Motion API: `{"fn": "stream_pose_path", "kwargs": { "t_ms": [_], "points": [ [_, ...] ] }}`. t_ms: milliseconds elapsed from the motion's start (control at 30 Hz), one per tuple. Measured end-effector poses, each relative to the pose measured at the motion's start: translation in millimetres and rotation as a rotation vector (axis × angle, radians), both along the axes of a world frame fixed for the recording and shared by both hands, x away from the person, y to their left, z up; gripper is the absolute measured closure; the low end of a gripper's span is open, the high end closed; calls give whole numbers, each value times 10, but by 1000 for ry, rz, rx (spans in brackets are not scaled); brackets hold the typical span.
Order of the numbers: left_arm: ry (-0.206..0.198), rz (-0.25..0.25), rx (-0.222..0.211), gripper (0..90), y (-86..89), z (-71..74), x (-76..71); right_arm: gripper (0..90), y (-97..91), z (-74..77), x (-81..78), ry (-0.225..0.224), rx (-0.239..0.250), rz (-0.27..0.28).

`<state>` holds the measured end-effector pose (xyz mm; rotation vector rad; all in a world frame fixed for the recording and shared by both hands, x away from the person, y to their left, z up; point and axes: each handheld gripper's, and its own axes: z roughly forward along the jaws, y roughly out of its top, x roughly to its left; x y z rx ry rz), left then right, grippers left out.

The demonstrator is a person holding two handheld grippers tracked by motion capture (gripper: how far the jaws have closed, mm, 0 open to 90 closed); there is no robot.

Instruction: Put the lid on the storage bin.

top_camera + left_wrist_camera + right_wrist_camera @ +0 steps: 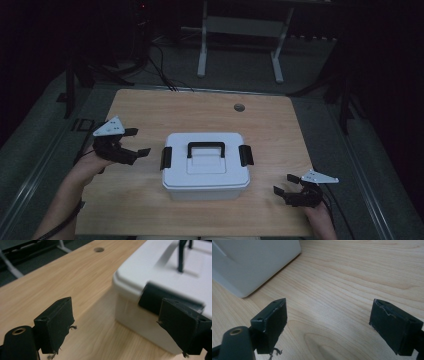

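A white plastic box (205, 167) with a black handle (205, 148) and a black latch on each end stands at the middle of the wooden table (150, 110). My left gripper (139, 142) hovers open just left of the box, its jaws pointing at the left latch (166, 158). In the left gripper view the box (160, 272) and that latch (155, 298) lie close ahead of the right jaw. My right gripper (285, 184) rests open near the table's front right, apart from the box. A corner of the box (249, 262) appears at upper left in the right gripper view.
A round cable hole (239, 107) sits in the table's far side. Beyond the table stands a white metal frame (240, 30) on a dark floor with cables. Bare wood surrounds the box.
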<state>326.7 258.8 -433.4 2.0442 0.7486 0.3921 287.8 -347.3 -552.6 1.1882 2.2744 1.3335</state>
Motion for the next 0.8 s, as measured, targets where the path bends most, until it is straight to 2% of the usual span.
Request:
{"fn": "stream_pose_path", "kwargs": {
  "t_ms": [100,200,233,267,300,333,500,600,633,667,700,800],
  "points": [
    [4,13,-6,126,43,-72,-26,142,0,-1,-1,0,0,1],
    [18,41,1,126,111,-227,-76,141,-2,-7,-2,1,-2,1],
    [18,41,1,126,111,-227,-76,141,-2,-7,-2,1,-2,1],
    [31,52,-17,125,145,-305,-91,141,-4,-4,-3,-2,1,-2],
    [31,52,-17,125,145,-305,-91,141,-4,-4,-3,-2,1,-2],
    [35,66,-22,125,172,-377,-111,142,-7,-5,-1,-3,1,-4],
    [45,85,-37,125,217,-510,-153,141,-13,-7,-1,-3,0,-7],
    [48,119,-24,125,260,-654,-202,141,-14,-8,-7,-7,4,-13],
    [48,119,-24,126,260,-654,-202,141,-14,-8,-7,-7,4,-13],
    [51,137,-11,125,278,-731,-226,142,-14,-10,-7,-8,2,-15],
    [51,137,-11,125,278,-731,-226,142,-14,-10,-7,-8,2,-15],
    [57,175,-16,126,325,-867,-279,142,-8,-14,-8,-8,-7,-17]
  ]
}}
